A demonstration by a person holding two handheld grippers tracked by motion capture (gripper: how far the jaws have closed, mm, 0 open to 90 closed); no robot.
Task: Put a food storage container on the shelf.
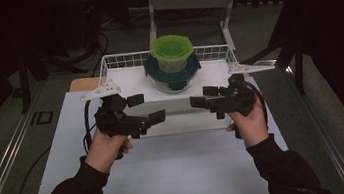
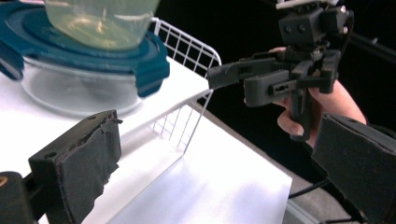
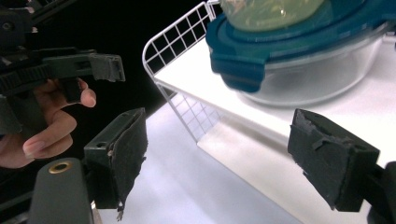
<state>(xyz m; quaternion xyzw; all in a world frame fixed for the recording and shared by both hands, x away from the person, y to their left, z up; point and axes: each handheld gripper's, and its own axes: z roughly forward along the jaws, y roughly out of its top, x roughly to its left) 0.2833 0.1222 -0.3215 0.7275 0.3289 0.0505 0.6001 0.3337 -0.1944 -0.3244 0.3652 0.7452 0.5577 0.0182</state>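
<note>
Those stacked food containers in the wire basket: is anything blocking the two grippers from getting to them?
Nothing visible does. The stacked containers sit on the white basket, whose near side is open. The left gripper and right gripper are both open in front of it.

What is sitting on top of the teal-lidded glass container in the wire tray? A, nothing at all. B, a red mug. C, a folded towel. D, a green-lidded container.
D: a small green-lidded container rests on the teal lid of the clear glass container, which stands in the white wire tray.
</note>
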